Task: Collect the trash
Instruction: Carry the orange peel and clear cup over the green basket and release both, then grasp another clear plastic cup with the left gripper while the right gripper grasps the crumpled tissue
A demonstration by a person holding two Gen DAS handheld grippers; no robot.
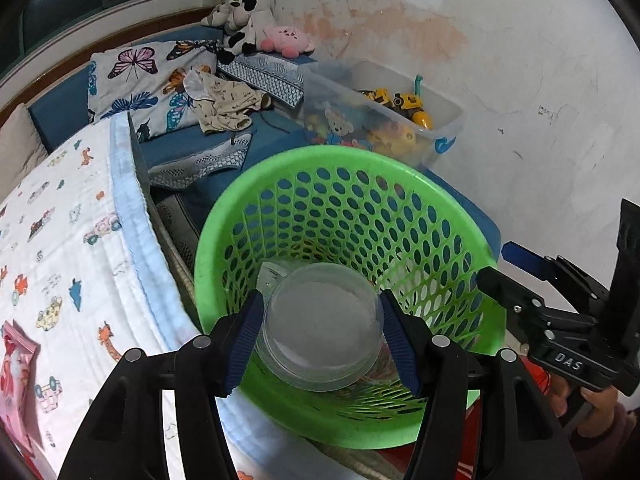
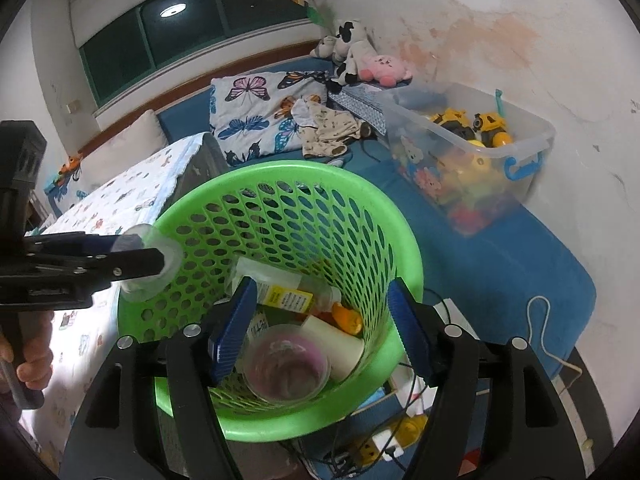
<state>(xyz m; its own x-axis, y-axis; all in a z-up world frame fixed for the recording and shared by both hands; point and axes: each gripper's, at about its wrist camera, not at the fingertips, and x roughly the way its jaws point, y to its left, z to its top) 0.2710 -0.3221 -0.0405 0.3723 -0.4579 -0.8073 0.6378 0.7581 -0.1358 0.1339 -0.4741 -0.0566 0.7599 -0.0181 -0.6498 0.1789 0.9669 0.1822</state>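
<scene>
The left gripper (image 1: 322,330) clamps a clear plastic cup (image 1: 320,326) between its blue pads, held over the near left rim of the green basket (image 1: 404,172). The right gripper (image 2: 320,328) hangs open and empty above the basket mouth, where a pink-tinted cup (image 2: 286,366) and bottles already lie. The drop-off step looks in hand; next the left jaws should part so the cup falls inside.

The basket (image 1: 352,184) is glossy green plastic, perforated with oval holes. The cup (image 1: 320,324) is clear, smooth plastic. Ribbed blue pads line the matt black fingers (image 1: 246,340). The printed blanket (image 1: 60,240) is soft quilted cloth; the toy bin (image 2: 520,148) is translucent plastic.
</scene>
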